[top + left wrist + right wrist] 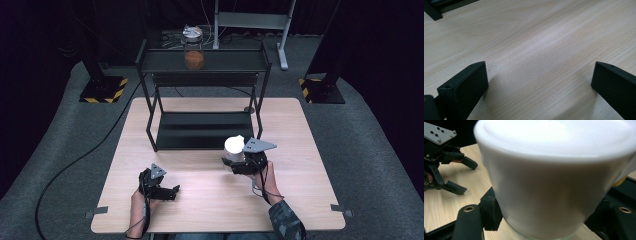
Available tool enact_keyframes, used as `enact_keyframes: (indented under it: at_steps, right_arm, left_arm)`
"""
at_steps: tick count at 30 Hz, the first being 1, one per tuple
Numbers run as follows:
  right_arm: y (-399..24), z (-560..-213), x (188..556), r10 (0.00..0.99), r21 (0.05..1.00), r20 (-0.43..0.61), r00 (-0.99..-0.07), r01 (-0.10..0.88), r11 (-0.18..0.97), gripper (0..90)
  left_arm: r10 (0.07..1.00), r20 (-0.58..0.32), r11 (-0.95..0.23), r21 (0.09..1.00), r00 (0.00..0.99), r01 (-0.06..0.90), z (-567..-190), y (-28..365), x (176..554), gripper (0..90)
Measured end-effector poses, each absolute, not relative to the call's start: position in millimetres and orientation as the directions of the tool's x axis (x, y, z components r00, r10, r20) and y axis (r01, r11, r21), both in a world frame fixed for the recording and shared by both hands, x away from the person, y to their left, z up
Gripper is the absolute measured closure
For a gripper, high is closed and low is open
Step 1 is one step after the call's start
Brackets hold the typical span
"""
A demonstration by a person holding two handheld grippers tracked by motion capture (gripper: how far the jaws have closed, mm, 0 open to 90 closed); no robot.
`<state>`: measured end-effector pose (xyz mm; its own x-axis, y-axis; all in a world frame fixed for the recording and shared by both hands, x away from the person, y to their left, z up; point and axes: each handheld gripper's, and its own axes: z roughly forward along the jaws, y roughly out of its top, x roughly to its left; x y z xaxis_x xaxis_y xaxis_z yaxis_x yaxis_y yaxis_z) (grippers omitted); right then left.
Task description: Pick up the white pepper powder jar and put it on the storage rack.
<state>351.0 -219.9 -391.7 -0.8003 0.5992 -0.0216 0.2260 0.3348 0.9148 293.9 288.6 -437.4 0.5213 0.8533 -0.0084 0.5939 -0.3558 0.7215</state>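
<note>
White-lidded jar (234, 149) clamped by right gripper (240, 161), just before shelf rack (150, 127) front edge; left gripper (167, 190) spread wide over bare table (210, 200).

We look down on what reads as a robotics data-collection lab rather than a home or shop. A pale wooden table (210, 200) stands alone on grey carpet (360, 165), ringed by black curtains (45, 30). Stand bases marked with yellow-and-black hazard tape (105, 90) flank it, and a black cable (75, 160) snakes across the floor. On the table sits a bare black metal shelf rack (202, 65), staged like a test fixture, with a grey adjustable stand (252, 22) behind it. We see a person working with instrumented handheld grippers, cables trailing.
</note>
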Motion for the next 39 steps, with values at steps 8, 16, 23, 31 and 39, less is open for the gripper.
enact_keyframes:
  at_steps: [8, 16, 23, 31, 39]
  right_arm:
    - [-228.9, -371.1, 352.0, 0.605, 0.917, -0.038, -0.795, 0.213, 0.338, 30.0]
    - [-238.1, -350.7, 355.1, 0.601, 0.916, -0.054, -0.797, 0.2, 0.348, 30.0]
    - [-247.2, -335.0, 358.0, 0.597, 0.92, -0.066, -0.799, 0.183, 0.346, 30.1]
    - [-257.4, -317.0, 362.8, 0.599, 0.925, -0.069, -0.798, 0.174, 0.338, 30.1]
    - [-266.8, -298.1, 368.5, 0.596, 0.93, -0.079, -0.799, 0.155, 0.332, 30.1]
  left_arm:
    - [0.853, -0.008, -0.356, 0.721, 0.521, 0.594, -437.3, 288.7, 294.0, 0.2]
    - [0.854, -0.009, -0.355, 0.722, 0.521, 0.594, -437.4, 288.6, 293.9, 0.2]
    - [0.854, -0.009, -0.355, 0.722, 0.521, 0.594, -437.4, 288.6, 293.9, 0.2]
    - [0.854, -0.009, -0.355, 0.722, 0.521, 0.594, -437.4, 288.7, 294.0, 0.2]
    - [0.854, -0.009, -0.355, 0.722, 0.521, 0.594, -437.4, 288.6, 294.3, 0.2]
